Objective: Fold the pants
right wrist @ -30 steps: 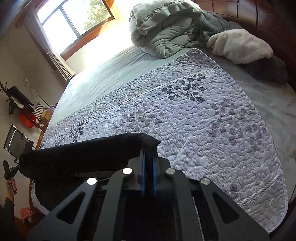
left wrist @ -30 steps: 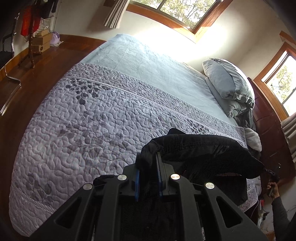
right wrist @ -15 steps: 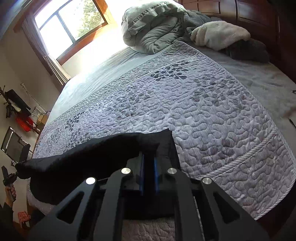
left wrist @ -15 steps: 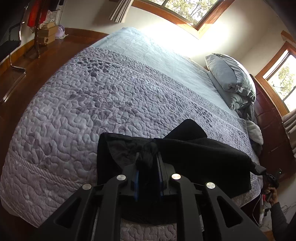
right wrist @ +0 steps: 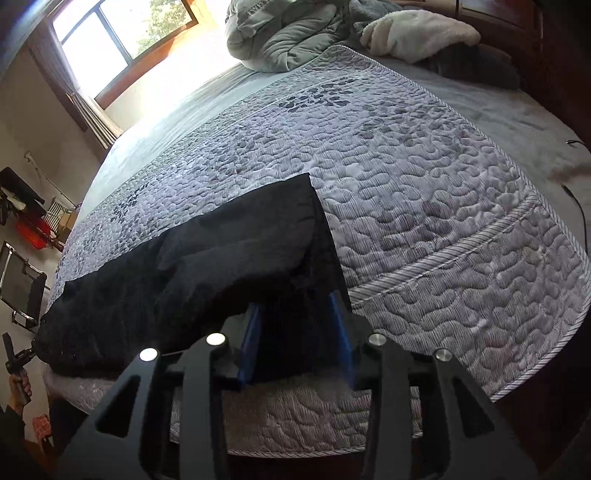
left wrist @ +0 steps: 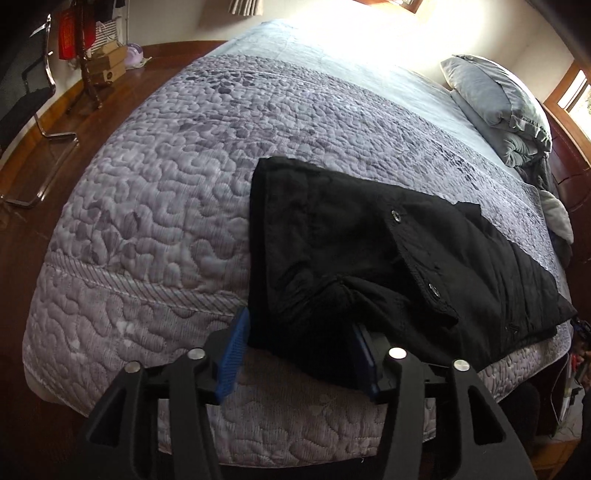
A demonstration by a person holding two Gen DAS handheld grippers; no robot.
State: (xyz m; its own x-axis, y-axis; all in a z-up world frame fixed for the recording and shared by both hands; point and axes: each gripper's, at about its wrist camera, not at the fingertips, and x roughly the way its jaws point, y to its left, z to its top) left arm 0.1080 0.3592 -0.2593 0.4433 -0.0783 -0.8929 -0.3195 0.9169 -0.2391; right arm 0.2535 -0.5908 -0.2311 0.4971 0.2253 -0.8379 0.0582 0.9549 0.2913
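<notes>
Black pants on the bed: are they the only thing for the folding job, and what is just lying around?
For the job: black pants; left tool; right tool; both open.

Just lying about: grey pillow; rumpled duvet; fluffy white blanket; boxes.

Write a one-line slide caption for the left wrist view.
Left gripper, jaws just opened, releases black pants onto quilted bedspread.
</notes>
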